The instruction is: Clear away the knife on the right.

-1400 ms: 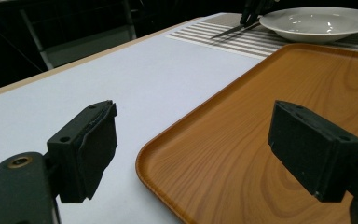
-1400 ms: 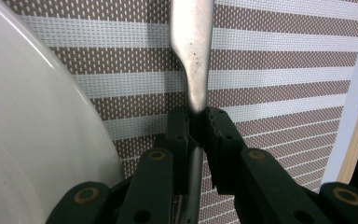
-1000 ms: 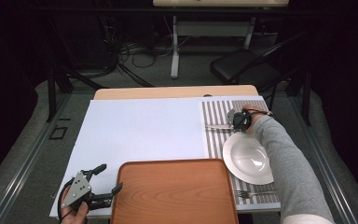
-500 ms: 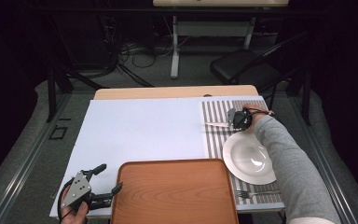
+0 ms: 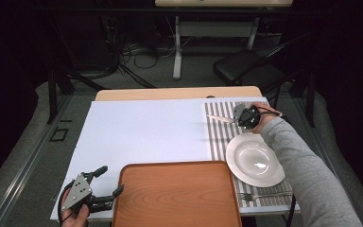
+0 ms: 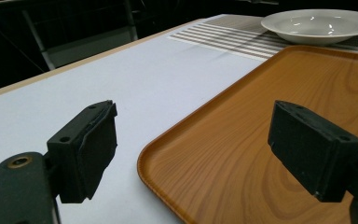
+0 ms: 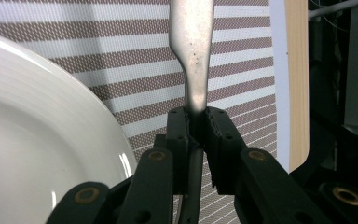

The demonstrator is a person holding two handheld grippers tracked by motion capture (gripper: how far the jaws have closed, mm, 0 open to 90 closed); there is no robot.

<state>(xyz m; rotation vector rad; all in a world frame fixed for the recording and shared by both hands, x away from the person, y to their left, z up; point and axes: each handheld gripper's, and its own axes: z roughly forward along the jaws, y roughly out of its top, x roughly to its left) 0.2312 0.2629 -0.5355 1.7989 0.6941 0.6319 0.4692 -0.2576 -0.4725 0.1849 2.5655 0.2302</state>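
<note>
The right claw [image 7: 196, 122] is clenched on a table knife [image 7: 192, 56], upper right of the high view over the striped placemat [image 5: 222, 137]; its blade points frame-left, the wooden tray [image 5: 175, 194] below-left beside the released left claw [image 5: 109, 180].

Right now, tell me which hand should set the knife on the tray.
Right. The right gripper is shut on the knife above the striped mat. The left gripper sits open and empty at the tray corner.
</note>
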